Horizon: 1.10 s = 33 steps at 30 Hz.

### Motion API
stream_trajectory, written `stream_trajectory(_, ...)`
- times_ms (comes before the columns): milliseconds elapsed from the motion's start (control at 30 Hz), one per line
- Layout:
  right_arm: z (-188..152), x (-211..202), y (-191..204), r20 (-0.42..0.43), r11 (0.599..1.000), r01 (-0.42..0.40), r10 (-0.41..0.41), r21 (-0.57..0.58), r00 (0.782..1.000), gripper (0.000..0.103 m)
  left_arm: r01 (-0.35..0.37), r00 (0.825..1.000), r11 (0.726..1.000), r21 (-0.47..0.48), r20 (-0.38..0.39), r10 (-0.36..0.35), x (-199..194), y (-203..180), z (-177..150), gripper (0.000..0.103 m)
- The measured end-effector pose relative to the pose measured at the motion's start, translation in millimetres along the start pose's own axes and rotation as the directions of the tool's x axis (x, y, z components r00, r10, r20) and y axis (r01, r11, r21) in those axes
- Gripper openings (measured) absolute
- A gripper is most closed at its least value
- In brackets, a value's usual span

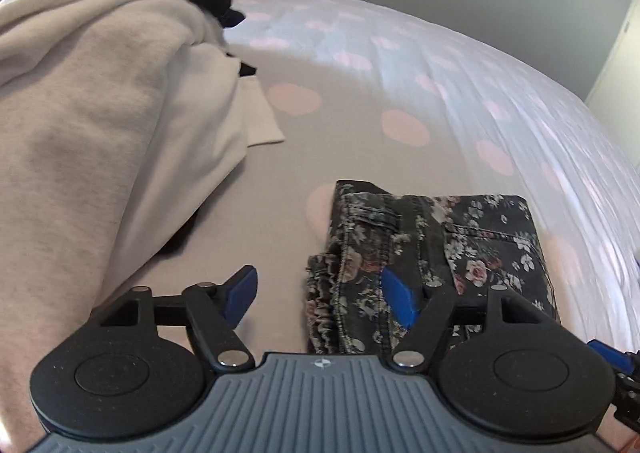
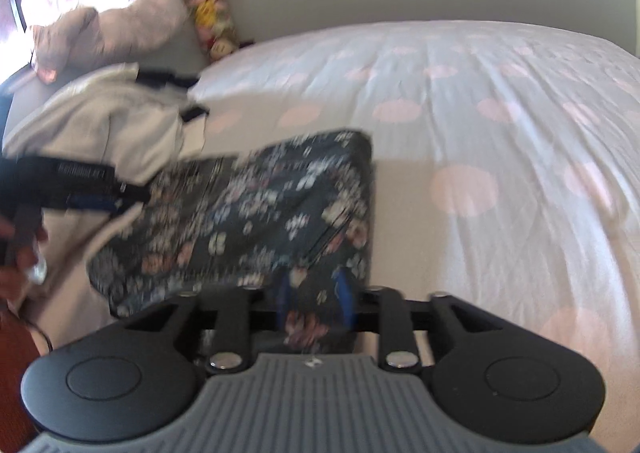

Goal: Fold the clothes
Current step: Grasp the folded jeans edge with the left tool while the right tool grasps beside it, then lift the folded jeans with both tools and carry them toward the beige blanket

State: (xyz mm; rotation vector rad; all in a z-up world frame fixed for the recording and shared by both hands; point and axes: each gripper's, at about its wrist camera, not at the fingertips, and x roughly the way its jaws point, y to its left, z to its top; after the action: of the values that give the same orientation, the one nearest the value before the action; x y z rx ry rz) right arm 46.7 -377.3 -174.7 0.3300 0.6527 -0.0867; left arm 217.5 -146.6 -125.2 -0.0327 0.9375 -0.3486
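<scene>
Beige clothes pile (image 1: 92, 125) crowding floral garment (image 1: 432, 249) on dotted bed (image 1: 400, 65); left tool (image 1: 320, 293) hovering spread apart, right tool (image 2: 314, 293) clamping floral garment's edge.

The floral garment (image 1: 432, 253) is dark denim-like cloth, matt, with stitched seams and a printed flower pattern; the pale grey sweatshirt (image 1: 80, 113) looks like soft, fleecy knit; the bedspread (image 1: 500, 93) is smooth, faintly sheeny cloth with pink dots; the left gripper (image 1: 320, 295) is matt black plastic with shiny metal rivets, blue rubbery pads and a ribbed grey body.
</scene>
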Motion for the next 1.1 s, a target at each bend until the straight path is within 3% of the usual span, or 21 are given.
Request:
stream_trajectory(133,15.0,20.3,-16.0,-0.027,0.998,0.006,-0.004,0.064,1.000,0.051,0.036,0.993,0.996,-0.076,-0.108,-0.044,21.8,11.3,-0.9,0.067)
stream_trajectory(333,24.3,55.7,-45.4,-0.071,0.980,-0.049,0.063,0.193,0.995,0.053,0.108,0.979,0.974,-0.197,-0.149,-0.139,40.0,23.6,-5.6,0.066)
stream_trajectory(667,29.7,94.8,-66.2,-0.078,0.924,-0.158,0.196,0.347,0.978,0.055,0.166,0.974,0.972,-0.164,-0.128,-0.187,54.4,18.8,-3.1,0.062)
stream_trajectory(867,35.8,103.5,-61.2,-0.092,0.926,-0.164,0.207,0.340,0.974,0.054,0.207,0.966,0.963,-0.174,-0.119,-0.230,60.0,19.8,-1.6,0.055)
stream_trajectory(1100,36.5,109.8,-58.1,-0.099,0.907,-0.186,0.239,0.378,0.966,0.037,0.236,0.959,0.951,-0.197,-0.109,-0.261,59.1,23.0,-2.0,0.047)
